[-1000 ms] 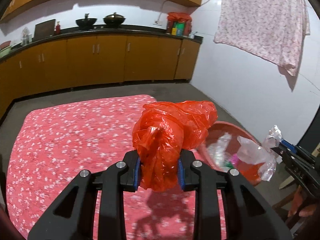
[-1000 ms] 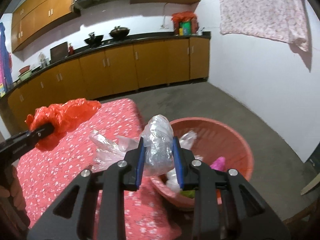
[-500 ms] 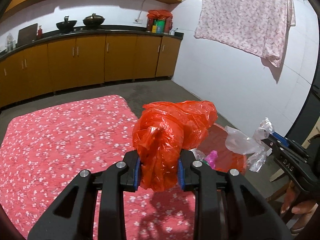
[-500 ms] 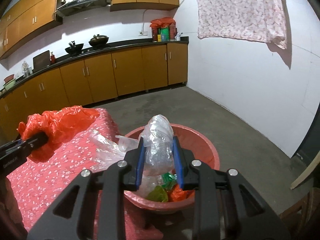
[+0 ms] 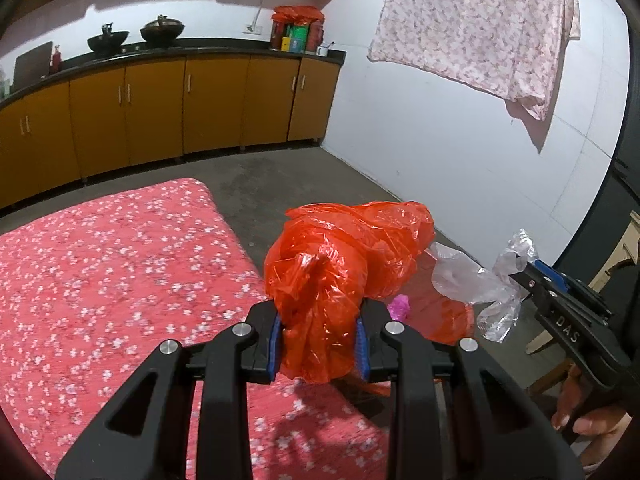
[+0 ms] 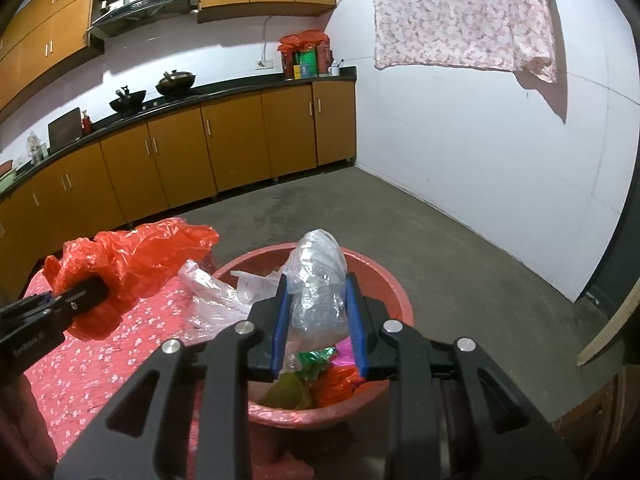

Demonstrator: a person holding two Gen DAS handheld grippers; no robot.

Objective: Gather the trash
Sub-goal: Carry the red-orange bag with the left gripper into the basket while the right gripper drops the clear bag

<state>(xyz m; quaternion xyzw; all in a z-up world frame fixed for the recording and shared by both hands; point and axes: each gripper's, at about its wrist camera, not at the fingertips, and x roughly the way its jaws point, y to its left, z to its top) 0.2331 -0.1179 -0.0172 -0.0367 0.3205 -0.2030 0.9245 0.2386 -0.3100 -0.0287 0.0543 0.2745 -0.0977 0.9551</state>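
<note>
My left gripper [image 5: 319,344] is shut on a crumpled red plastic bag [image 5: 344,276], held above the table's right edge beside the red basin [image 5: 444,312]. It shows at the left of the right wrist view [image 6: 86,300], with the red bag [image 6: 136,256]. My right gripper [image 6: 318,320] is shut on a clear plastic bag [image 6: 318,284], held over the red basin [image 6: 396,292], which holds several scraps of trash. In the left wrist view the right gripper [image 5: 520,270] holds the clear bag [image 5: 472,284] at the right.
A table with a red flowered cloth [image 5: 100,272] lies to the left of the basin. Brown kitchen cabinets [image 6: 224,152] line the far wall. A flowered cloth [image 6: 464,16] hangs on the white wall at the right. Grey concrete floor [image 6: 460,236] lies beyond the basin.
Both grippers have moved right, off the table and toward the basin, each still holding its bag. The right gripper has come over the basin's inside.
</note>
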